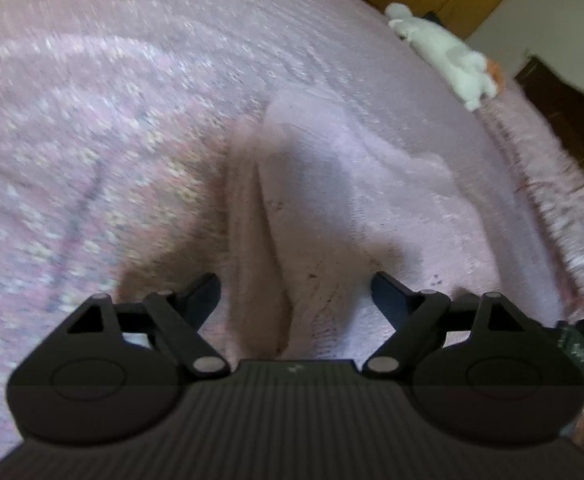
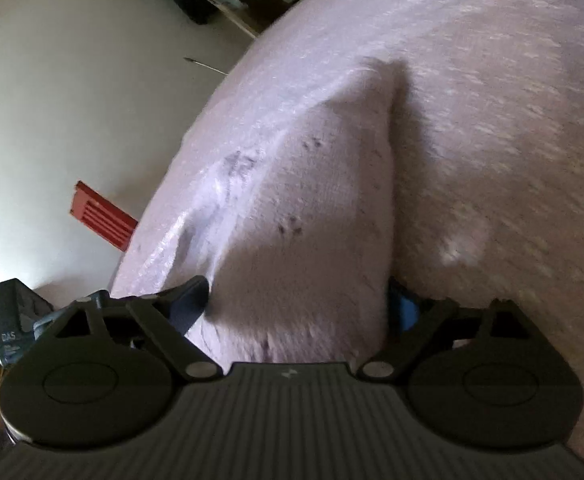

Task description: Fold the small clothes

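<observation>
I count one small pink garment, with one fold ridge along it. I see one pink bedcover and one white plush toy. I count two grippers, left gripper and right gripper. On the floor I see one red object.

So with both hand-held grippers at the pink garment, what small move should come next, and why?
Probably close the left hand-held gripper on the pink garment. Its jaws are open either side of a raised fold, and the right hand-held gripper also looks open around the cloth on the bed.
</observation>
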Motion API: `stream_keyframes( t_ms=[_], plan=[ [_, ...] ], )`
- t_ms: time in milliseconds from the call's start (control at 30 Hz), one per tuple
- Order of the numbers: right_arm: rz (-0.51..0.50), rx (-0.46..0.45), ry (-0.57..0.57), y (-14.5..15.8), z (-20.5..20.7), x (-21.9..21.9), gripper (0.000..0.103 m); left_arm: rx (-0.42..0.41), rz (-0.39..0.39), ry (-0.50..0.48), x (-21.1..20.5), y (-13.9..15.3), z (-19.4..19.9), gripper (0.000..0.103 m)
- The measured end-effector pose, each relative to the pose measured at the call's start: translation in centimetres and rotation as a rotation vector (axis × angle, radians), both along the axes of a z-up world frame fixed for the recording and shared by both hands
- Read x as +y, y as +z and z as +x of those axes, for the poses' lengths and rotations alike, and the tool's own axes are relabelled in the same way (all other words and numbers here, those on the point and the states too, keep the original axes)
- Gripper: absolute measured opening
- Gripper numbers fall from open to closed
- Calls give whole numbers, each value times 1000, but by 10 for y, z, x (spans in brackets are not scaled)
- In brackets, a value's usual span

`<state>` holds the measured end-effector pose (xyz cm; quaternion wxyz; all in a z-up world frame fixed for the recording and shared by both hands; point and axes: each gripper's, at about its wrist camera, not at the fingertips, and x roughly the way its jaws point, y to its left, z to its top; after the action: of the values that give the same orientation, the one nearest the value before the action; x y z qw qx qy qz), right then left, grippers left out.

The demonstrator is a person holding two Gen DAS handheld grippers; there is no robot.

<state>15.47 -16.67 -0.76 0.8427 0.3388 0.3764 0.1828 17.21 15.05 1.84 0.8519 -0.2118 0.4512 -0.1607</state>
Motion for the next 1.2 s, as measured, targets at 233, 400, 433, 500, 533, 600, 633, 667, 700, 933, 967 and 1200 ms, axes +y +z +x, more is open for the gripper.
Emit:
stream_keyframes(
  t_ms=[233, 400, 433, 500, 533, 600, 633, 667, 700, 933, 967, 1200],
  plan=[
    [-5, 42, -15, 10, 26, 4, 58, 29, -102, 3, -1, 0, 1, 46],
    [-48, 50, 17, 54, 30, -1, 53, 46, -169, -1, -5, 20, 2, 42],
    [-48, 50, 17, 64, 26, -6, 53, 42, -183, -7, -9, 23, -1, 41],
    [-65, 39, 22, 81, 16, -16, 53, 35, -209, -28, -16, 30, -10, 41],
    [-78, 34, 25, 89, 8, -22, 53, 32, -219, -41, -20, 32, -16, 41],
    [-97, 35, 28, 99, -10, -30, 53, 36, -221, -70, -33, 37, -30, 41],
    [-107, 41, 28, 102, -20, -36, 53, 40, -222, -80, -39, 38, -36, 41],
    [-117, 48, 28, 103, -29, -41, 53, 49, -222, -91, -46, 38, -45, 41],
    [-121, 60, 25, 103, -39, -47, 53, 55, -220, -99, -49, 36, -53, 41],
    [-149, 130, 25, 94, -100, -70, 53, 70, -81, -158, -90, 30, -119, 41],
    [-150, 136, 25, 91, -109, -72, 53, 73, -69, -162, -92, 29, -125, 41],
    [-219, 145, -9, 52, -145, -68, 56, 24, 129, -194, -101, 15, -148, 52]
  ],
)
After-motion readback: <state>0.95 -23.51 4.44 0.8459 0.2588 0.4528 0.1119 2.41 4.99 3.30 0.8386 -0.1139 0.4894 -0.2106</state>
